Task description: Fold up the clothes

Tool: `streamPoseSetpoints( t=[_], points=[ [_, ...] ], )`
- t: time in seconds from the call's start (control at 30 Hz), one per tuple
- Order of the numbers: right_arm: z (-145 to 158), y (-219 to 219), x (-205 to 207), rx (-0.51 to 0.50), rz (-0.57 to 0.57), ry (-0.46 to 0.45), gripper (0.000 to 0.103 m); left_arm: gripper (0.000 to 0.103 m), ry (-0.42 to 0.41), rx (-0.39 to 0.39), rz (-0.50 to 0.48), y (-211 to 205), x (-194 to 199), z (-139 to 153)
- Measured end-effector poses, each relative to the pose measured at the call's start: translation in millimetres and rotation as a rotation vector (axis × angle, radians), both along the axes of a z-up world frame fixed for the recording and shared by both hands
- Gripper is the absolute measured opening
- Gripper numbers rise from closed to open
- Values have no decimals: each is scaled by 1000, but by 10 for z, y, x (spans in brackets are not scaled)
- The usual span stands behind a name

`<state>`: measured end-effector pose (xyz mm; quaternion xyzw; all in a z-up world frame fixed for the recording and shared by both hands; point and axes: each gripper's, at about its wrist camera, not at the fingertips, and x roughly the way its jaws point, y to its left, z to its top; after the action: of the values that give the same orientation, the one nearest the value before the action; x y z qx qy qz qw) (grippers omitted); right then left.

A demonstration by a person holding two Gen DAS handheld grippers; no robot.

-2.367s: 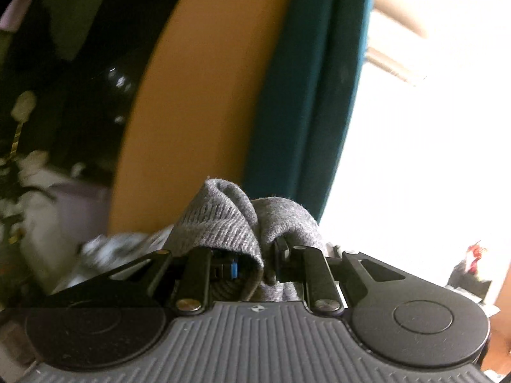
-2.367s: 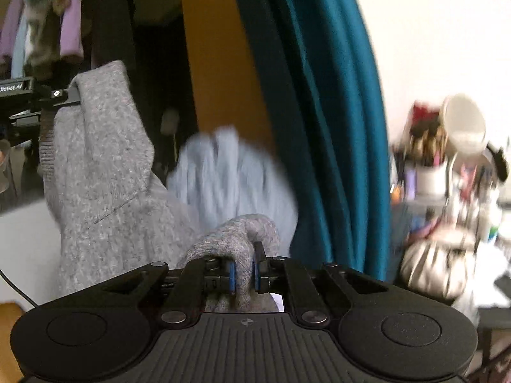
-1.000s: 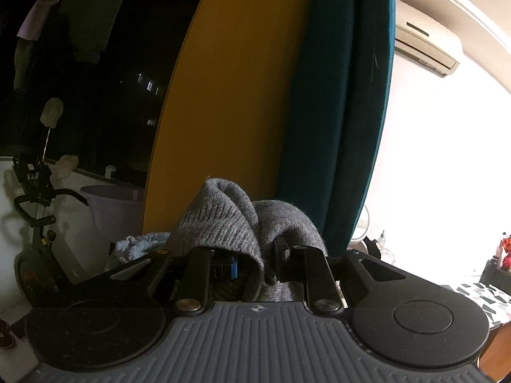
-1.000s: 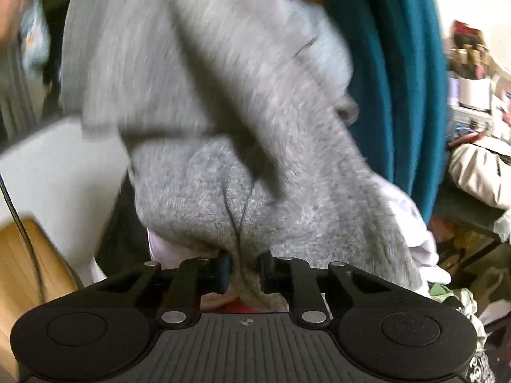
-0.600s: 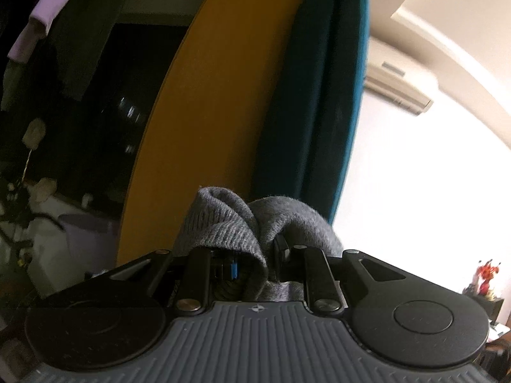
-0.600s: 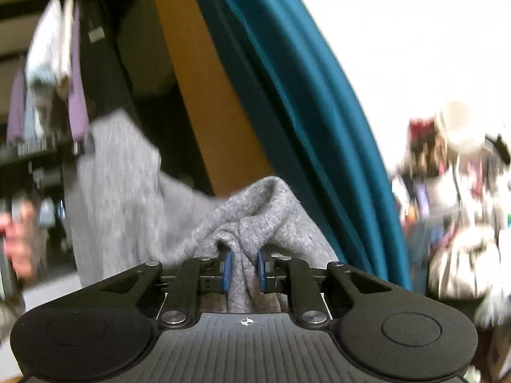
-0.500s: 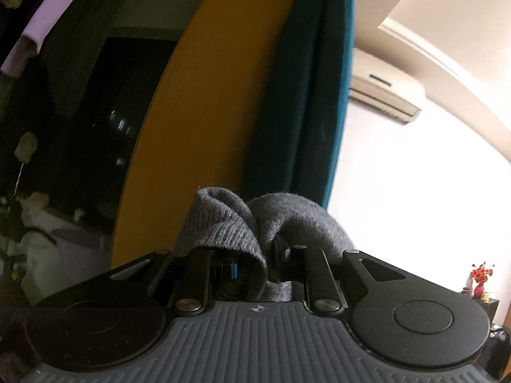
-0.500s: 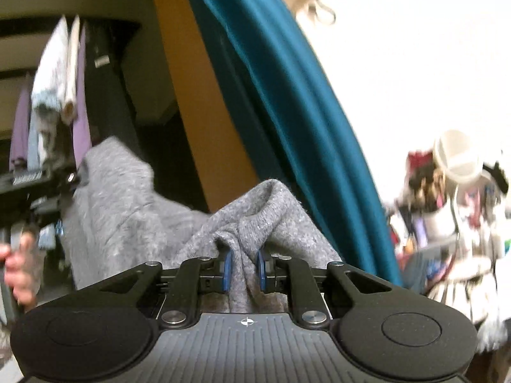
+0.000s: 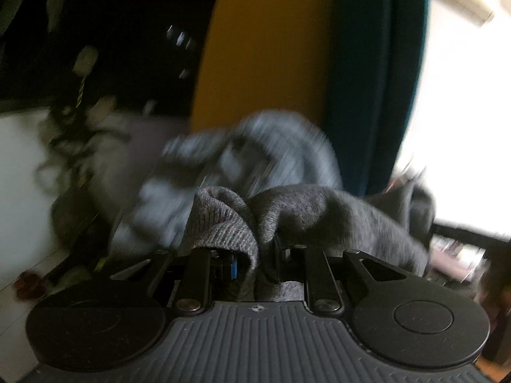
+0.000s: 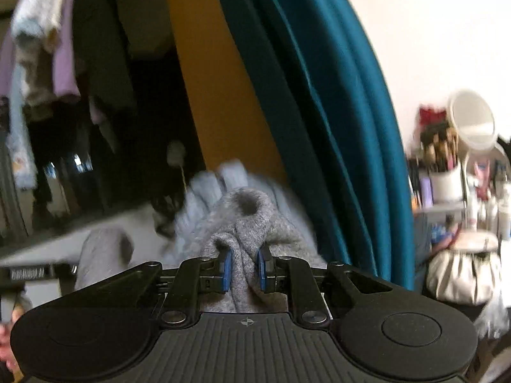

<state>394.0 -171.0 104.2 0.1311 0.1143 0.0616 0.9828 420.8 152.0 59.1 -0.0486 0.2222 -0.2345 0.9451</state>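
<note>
A grey knit garment (image 9: 303,214) is bunched between the jaws of my left gripper (image 9: 254,263), which is shut on it. Its ribbed edge folds over the left finger and the rest trails off to the right. In the right wrist view the same grey garment (image 10: 246,223) is pinched between the blue pads (image 10: 227,269) of my right gripper (image 10: 244,269), also shut on it. The other gripper (image 10: 28,276) shows blurred at the lower left there, with more grey cloth hanging by it. Both views are motion-blurred.
A pale blue fluffy cloth (image 9: 230,159) lies behind the garment. A yellow panel (image 9: 265,48) and a teal curtain (image 10: 313,95) stand ahead. Clothes (image 10: 38,48) hang at upper left. A cluttered shelf with a round mirror (image 10: 472,121) is on the right.
The left view has dropped from the ceiling and air conditioner to the blue cloth and floor. The right view has levelled, and the left gripper sank to its lower left. Both grips are unchanged.
</note>
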Motion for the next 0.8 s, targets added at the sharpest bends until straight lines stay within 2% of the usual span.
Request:
streamPoseSetpoints(
  t=[0.17, 0.23, 0.33, 0.5, 0.57, 0.7, 0.8],
  points=[
    [-602, 163, 456, -114, -58, 225, 15, 21, 169, 75, 47, 26, 185, -682],
    [-835, 198, 555, -119, -67, 306, 17, 22, 195, 100, 40, 9, 189, -859],
    [-1078, 180, 683, -99, -74, 374, 23, 23, 206, 137, 22, -48, 208, -991],
    [-1206, 49, 680, -26, -67, 419, 42, 24, 224, 141, 13, -106, 305, -1014],
    [-1188, -14, 632, -27, -54, 423, 58, 24, 235, 132, 14, -104, 321, -1012],
    [-1140, -166, 455, 16, -20, 415, 63, 24, 242, 130, 8, -108, 339, -1004],
    [-1072, -226, 259, 34, 2, 389, 75, 24, 246, 125, 8, -111, 352, -1009]
  ],
)
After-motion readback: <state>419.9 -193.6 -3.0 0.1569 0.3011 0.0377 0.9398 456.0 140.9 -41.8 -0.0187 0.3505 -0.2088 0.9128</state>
